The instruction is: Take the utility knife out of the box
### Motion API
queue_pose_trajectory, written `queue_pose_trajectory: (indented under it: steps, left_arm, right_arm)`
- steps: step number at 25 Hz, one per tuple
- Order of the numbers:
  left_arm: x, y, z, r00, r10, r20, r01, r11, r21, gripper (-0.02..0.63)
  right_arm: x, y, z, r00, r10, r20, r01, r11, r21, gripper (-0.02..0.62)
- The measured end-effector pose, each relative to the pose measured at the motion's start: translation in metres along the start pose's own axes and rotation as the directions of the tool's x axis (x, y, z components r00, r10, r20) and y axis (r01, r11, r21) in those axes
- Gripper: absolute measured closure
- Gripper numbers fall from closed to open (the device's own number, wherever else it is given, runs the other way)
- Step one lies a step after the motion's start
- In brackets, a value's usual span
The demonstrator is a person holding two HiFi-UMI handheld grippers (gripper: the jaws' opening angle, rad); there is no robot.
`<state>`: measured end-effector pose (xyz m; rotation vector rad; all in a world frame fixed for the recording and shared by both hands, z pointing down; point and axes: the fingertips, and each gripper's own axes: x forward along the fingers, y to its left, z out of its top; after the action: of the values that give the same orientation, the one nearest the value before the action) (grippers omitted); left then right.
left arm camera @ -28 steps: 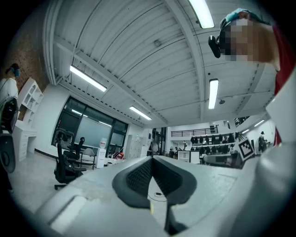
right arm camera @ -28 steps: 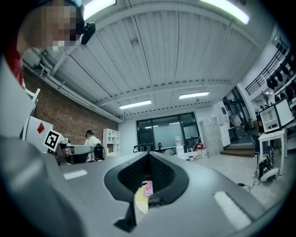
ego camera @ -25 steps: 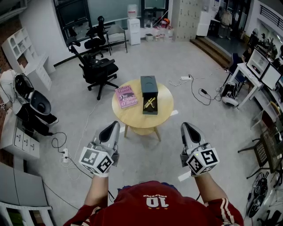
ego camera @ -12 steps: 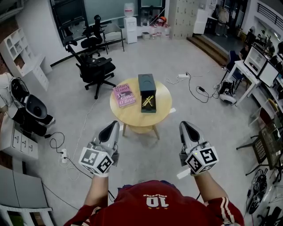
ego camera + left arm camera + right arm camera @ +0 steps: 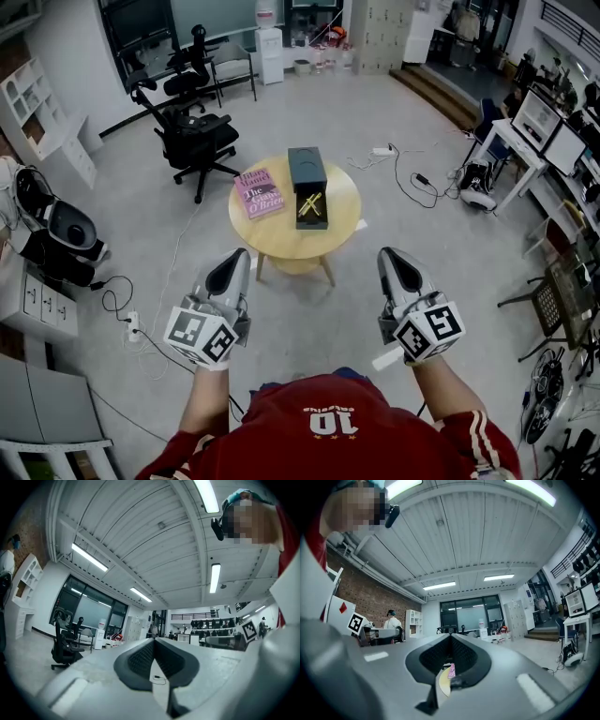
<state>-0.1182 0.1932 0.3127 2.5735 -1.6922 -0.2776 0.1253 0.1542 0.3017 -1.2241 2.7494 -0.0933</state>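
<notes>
A round wooden table [image 5: 281,239] stands ahead on the grey floor. On it lies a dark open box [image 5: 309,186] with a yellow utility knife [image 5: 310,204] inside its near half. My left gripper [image 5: 231,271] and right gripper [image 5: 397,269] are held level well short of the table, side by side, both shut and empty. In the left gripper view the left gripper [image 5: 153,641] has its jaws together. In the right gripper view the right gripper [image 5: 450,638] is shut too, and a sliver of the table [image 5: 442,684] and a pink book [image 5: 451,671] shows between its pads.
The pink book [image 5: 258,193] lies on the table left of the box. Black office chairs [image 5: 192,136] stand beyond at the left. Cables and a power strip [image 5: 382,151] trail across the floor at the right. Desks with monitors [image 5: 547,122] line the right side.
The table and box have slid slightly up and left in the head view as the person steps nearer. Both grippers sit a little higher in the view, still shut.
</notes>
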Motion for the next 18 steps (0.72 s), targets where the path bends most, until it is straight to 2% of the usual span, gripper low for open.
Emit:
queue_pose_trajectory:
  steps: [18]
  left_arm:
    - [-0.010,0.025,-0.015,1.000,0.012,-0.028,-0.013,0.999,-0.038,0.603]
  right_arm:
    - [0.028,0.017,-0.022,0.997,0.034,-0.072,-0.031,0.999,0.035,0.592]
